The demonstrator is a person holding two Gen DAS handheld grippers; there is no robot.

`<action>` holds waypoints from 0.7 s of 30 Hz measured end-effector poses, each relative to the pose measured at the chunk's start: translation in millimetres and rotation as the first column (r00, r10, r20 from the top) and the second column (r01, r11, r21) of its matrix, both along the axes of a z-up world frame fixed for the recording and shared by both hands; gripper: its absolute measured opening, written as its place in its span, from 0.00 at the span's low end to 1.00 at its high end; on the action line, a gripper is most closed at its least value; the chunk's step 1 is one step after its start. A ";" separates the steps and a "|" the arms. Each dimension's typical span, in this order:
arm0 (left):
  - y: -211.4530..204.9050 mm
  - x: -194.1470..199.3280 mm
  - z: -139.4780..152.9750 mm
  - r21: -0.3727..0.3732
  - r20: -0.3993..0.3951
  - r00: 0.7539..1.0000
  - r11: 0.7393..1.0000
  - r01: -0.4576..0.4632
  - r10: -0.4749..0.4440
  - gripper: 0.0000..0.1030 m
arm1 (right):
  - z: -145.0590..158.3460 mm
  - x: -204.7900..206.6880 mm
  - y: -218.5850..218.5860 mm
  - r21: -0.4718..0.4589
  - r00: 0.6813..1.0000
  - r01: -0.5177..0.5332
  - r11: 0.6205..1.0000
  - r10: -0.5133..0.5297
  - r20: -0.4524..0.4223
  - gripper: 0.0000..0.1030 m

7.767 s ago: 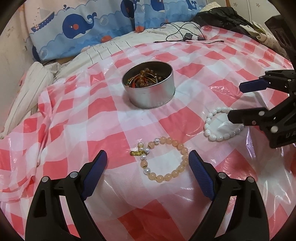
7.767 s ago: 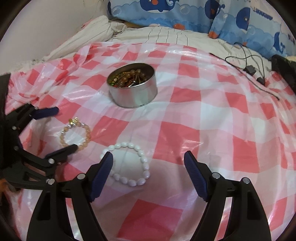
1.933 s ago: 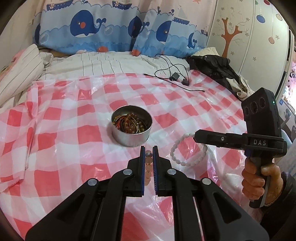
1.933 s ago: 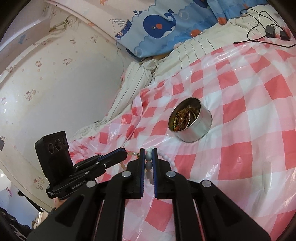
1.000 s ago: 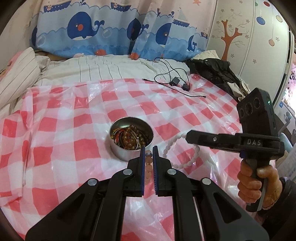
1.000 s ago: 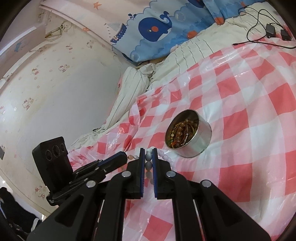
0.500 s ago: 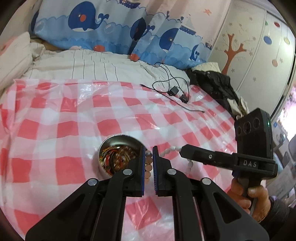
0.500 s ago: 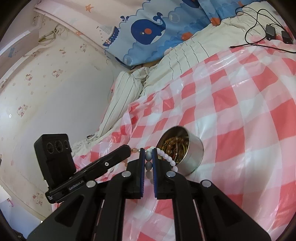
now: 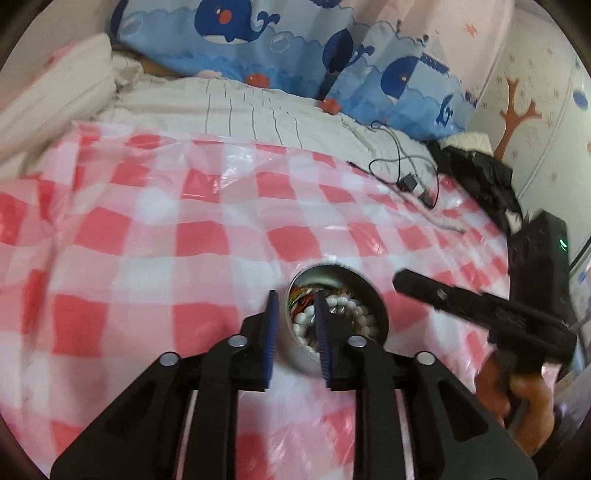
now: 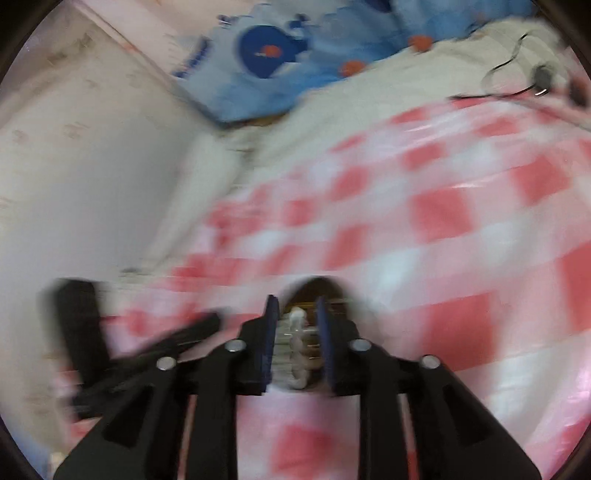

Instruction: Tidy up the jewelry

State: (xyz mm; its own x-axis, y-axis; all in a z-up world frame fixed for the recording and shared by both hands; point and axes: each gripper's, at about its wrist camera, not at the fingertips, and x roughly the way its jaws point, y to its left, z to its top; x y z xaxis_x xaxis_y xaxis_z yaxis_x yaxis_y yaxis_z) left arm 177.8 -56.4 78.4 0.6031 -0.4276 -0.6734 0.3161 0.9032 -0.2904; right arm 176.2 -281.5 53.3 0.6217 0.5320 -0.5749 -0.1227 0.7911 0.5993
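Note:
My left gripper [image 9: 295, 300] hovers over the near left rim of the round metal tin [image 9: 382, 317]. Its jaws are opening, and no bead is between them. The white bead bracelet [image 9: 356, 314] lies coiled inside the tin on top of other jewelry. I cannot make out the peach bead bracelet. The right wrist view is blurred. There my right gripper [image 10: 296, 300] is also above the tin [image 10: 317, 284], jaws opening, with the white bracelet [image 10: 297, 332] showing in the gap but clear of the pads. The right gripper [image 9: 480, 306] comes in from the right.
The tin sits on a red and white checked plastic sheet [image 9: 155, 258] spread over a bed. Black cables with an adapter [image 9: 408, 182] and dark clothing [image 9: 480, 173] lie at the back right. Whale-print pillows [image 9: 236, 33] line the far edge. A hand [image 9: 517, 391] holds the right gripper.
Both grippers moved forward over the tin and their jaws parted. The white bracelet dropped into the tin, and the peach bracelet is gone from between the left jaws.

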 end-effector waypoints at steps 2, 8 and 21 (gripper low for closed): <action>-2.6 -19.4 4.4 0.070 0.034 0.999 0.998 0.009 -0.011 0.32 | -4.1 -7.6 -3.2 -0.027 1.000 0.026 0.999 -0.027 -0.009 0.24; -8.3 -81.9 4.4 0.176 0.061 0.998 0.984 -0.013 0.003 0.79 | 11.7 -54.9 2.2 -0.120 0.999 0.034 0.992 -0.032 0.020 0.42; -10.6 -175.6 -0.5 0.247 0.108 0.992 0.965 -0.088 0.063 0.93 | -10.3 -176.4 33.8 -0.380 0.999 0.042 0.924 -0.036 0.024 0.65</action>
State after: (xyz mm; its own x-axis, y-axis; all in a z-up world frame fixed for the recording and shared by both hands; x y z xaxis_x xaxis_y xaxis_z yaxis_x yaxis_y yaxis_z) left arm 2.2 -67.0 77.9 0.6958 -0.2029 -0.6890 0.2599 0.9654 -0.0219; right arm -0.2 -247.7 43.0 0.6486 0.2505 -0.7187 -0.0944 0.9635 0.2506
